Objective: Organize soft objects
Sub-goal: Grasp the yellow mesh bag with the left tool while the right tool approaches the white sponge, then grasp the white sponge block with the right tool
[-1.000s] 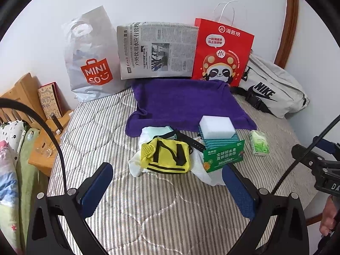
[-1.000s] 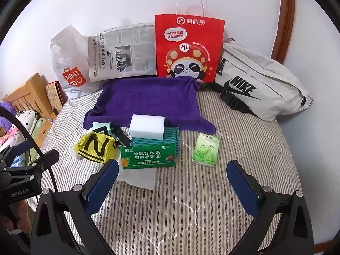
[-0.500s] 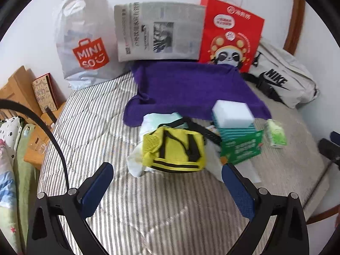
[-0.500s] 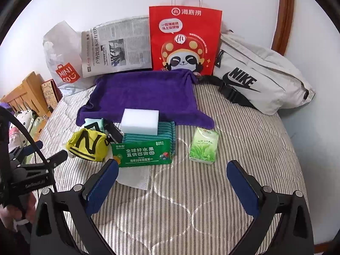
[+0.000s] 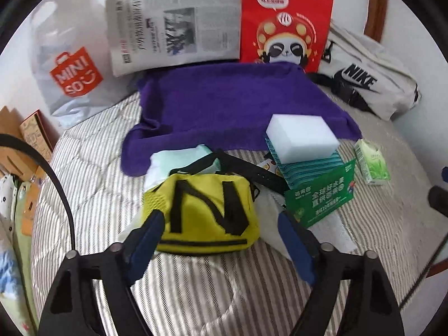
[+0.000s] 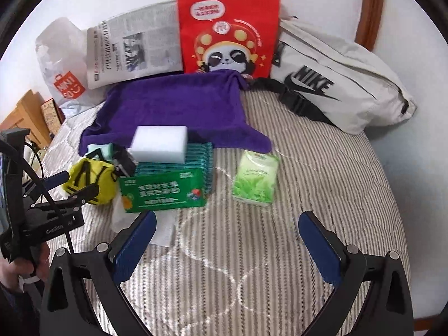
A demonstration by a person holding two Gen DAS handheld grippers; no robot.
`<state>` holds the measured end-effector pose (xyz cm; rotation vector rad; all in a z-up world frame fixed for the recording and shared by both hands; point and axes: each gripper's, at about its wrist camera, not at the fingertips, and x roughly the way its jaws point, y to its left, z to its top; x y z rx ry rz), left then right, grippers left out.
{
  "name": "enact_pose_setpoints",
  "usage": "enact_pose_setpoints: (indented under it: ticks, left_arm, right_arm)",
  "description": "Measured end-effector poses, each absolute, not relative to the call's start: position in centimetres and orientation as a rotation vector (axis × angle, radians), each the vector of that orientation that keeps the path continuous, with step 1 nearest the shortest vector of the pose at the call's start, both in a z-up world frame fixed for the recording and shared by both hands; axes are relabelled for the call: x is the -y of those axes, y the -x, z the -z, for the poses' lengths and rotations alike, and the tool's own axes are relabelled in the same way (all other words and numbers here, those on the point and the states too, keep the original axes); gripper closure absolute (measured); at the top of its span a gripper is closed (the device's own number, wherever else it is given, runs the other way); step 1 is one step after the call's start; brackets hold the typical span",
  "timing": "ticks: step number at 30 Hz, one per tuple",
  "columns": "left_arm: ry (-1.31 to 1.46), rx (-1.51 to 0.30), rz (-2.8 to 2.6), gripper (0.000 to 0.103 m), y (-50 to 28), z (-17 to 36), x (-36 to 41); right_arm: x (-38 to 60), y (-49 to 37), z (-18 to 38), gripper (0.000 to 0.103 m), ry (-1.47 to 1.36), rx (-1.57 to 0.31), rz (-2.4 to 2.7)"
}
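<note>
You have one striped bed (image 6: 280,252) under everything. Against the wall stand one white Nike bag (image 6: 336,84), one red panda bag (image 6: 228,28), one newspaper (image 6: 131,47) and one white Miniso bag (image 6: 60,64). One purple towel (image 6: 173,112) lies flat in front of them.

On the nearer part of the bed: one green pack of cloths (image 6: 165,187) with one white sponge block (image 6: 159,142) resting on top of it, one yellow pouch (image 5: 207,212) with black straps, and one small green tissue pack (image 6: 256,180) lying apart to the right. Some pale cloth or paper shows under and behind the pouch — how many pieces, you cannot tell.

Your left claw (image 5: 221,240) is open but narrower than full spread; its jaws have just been closing. The yellow pouch sits between the blue pads (image 5: 148,235), with the left pad right at the pouch's near-left corner. Whether either pad actually presses on the fabric cannot be told, and nothing is gripped as far as shows.

Your right claw (image 6: 226,243) is released and wide, with only striped bedcover between its pads — it holds nothing, and the tissue pack lies just beyond it.
</note>
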<state>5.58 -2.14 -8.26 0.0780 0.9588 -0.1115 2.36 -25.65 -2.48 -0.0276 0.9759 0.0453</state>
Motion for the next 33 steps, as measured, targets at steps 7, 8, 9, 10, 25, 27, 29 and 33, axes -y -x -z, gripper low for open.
enact_pose_setpoints:
  ticks: [7,8,9,10,25,27,29,33]
  left_arm:
    - [-0.147,-0.995,0.106,0.043,-7.2,10.5,3.9]
    - [-0.161,-0.996,0.101,0.045,-7.4,10.8,4.0]
    - [-0.172,-0.995,0.094,0.049,-7.5,11.0,4.1]
    - [-0.183,-0.989,0.082,0.053,-7.7,11.1,4.2]
    - [-0.085,-0.968,0.242,0.094,-6.5,9.3,2.2]
    - [-0.110,-0.958,0.224,0.094,-6.5,9.3,2.3]
    - [-0.123,-0.970,0.222,0.094,-6.5,9.7,2.2]
    - [-0.084,-0.967,0.233,0.094,-6.4,9.7,1.6]
  right_arm:
    - [27.5,-3.4,4.2,0.003,0.008,-1.023,-0.001]
    - [27.7,-3.4,4.3,0.003,0.006,-1.024,0.000]
    - [27.8,-3.6,4.4,0.003,0.004,-1.025,-0.001]
    - [27.9,-3.7,4.5,0.003,0.002,-1.026,-0.002]
    - [29.2,-5.1,6.0,0.003,-0.018,-1.047,0.023]
    - [29.1,-5.3,6.2,0.003,-0.015,-1.053,0.020]
    - [28.8,-5.4,6.4,0.003,-0.006,-1.057,0.014]
    - [28.4,-5.4,6.5,0.003,0.008,-1.053,0.006]
